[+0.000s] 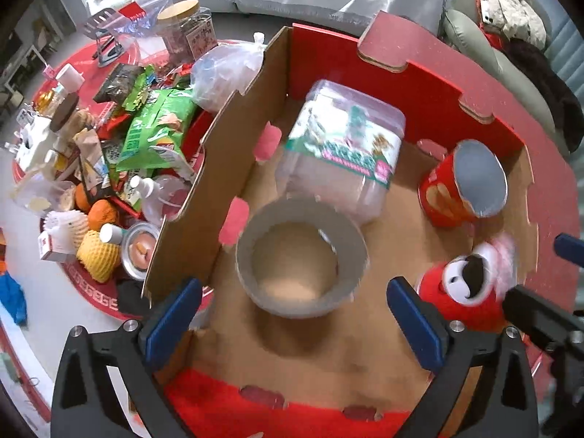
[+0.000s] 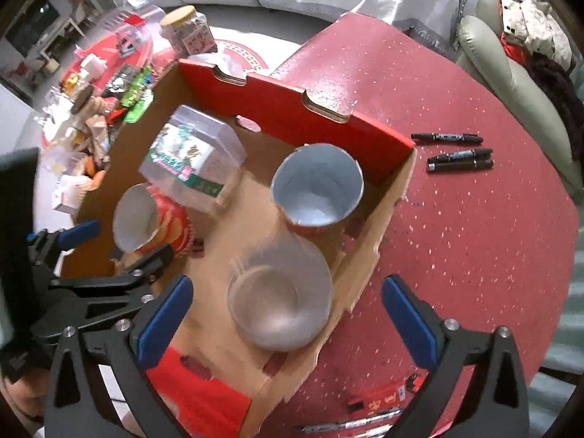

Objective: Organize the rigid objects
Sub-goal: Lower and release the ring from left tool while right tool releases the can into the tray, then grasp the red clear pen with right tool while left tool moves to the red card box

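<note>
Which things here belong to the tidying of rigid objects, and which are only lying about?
Belong to the job:
cardboard box; clear plastic jar; chip can below the open left gripper; grey-lined can below the open right gripper; third can.

Lying about:
black markers on the red table; green snack bags; cork-lidded jar; oranges.

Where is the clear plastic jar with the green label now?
Both views show the clear plastic jar inside the cardboard box near its far red wall.
</note>
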Tool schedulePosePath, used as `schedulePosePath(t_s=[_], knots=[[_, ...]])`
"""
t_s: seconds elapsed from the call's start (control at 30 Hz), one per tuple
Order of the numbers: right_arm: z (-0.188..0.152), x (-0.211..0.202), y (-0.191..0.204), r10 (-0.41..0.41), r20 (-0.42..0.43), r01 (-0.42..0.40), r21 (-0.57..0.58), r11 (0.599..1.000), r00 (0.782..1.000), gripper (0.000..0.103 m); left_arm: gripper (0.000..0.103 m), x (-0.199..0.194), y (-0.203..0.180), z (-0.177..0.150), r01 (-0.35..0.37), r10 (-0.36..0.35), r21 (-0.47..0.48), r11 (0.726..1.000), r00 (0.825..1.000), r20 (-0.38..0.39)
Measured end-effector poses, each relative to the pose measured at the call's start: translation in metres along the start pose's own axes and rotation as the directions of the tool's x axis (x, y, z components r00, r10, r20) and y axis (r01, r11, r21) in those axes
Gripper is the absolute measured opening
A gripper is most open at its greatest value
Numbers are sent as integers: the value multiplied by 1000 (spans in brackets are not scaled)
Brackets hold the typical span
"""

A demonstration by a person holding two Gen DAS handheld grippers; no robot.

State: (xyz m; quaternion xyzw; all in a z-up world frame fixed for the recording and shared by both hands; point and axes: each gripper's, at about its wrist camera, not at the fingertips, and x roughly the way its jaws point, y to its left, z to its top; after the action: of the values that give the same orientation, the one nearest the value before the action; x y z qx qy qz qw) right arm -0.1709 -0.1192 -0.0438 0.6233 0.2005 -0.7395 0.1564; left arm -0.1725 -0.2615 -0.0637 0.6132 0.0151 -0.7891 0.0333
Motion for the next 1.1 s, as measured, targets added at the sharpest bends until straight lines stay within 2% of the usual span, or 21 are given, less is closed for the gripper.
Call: schedulePosePath(t_s=[0.2,0.37,0.43,0.5,0.57,0.63,0.67,0.7,0.77,0.83,0.87,0.9,1.0,1.1], knots=[[-45,-44,-20,26,56,-29,53,998,998,103,102,-33,-21,-25,23,-24,58,998,999,22],[-117,-62,-66,15,11,-17,235,972,1000,103,102,-74,-64,-59,77,-92,202,976,994,62],[-154,-62,-89,1,-26,7,328,945,1000,103,102,-88,-84,-74,119,-141,261,958,988,64],[-193,-59,-113,-6,-79,39,436,899,997,103,102,-101,-114,-94,165,-193,350,922,980,48],[-233,-55,-135,-5,-129,74,539,839,992,103,102,-104,-142,-110,191,-218,417,889,976,19],[-266,-54,-152,2,-158,97,613,784,987,103,102,-96,-169,-125,223,-228,445,867,973,-44],[-281,-54,-159,1,-170,109,640,760,985,103,102,-87,-184,-134,246,-228,447,860,969,-94],[-292,-54,-163,-1,-176,118,658,744,984,103,102,-81,-192,-139,250,-224,433,866,968,-111],[-309,-54,-171,-2,-184,130,685,717,983,103,102,-65,-211,-151,240,-193,448,861,970,-149],[-327,-53,-180,11,-191,134,727,674,982,103,102,-51,-221,-161,210,-142,488,847,975,-171],[-335,-51,-184,16,-201,140,738,661,980,103,102,-42,-227,-170,197,-113,522,830,975,-190],[-341,-48,-185,20,-217,150,736,661,976,103,102,-37,-230,-174,193,-98,539,820,975,-201],[-346,-37,-176,29,-254,158,682,714,967,103,102,-29,-230,-185,190,-78,569,800,974,-215],[-345,-21,-157,43,-274,139,611,779,961,103,102,-25,-223,-187,169,-50,547,820,973,-227]])
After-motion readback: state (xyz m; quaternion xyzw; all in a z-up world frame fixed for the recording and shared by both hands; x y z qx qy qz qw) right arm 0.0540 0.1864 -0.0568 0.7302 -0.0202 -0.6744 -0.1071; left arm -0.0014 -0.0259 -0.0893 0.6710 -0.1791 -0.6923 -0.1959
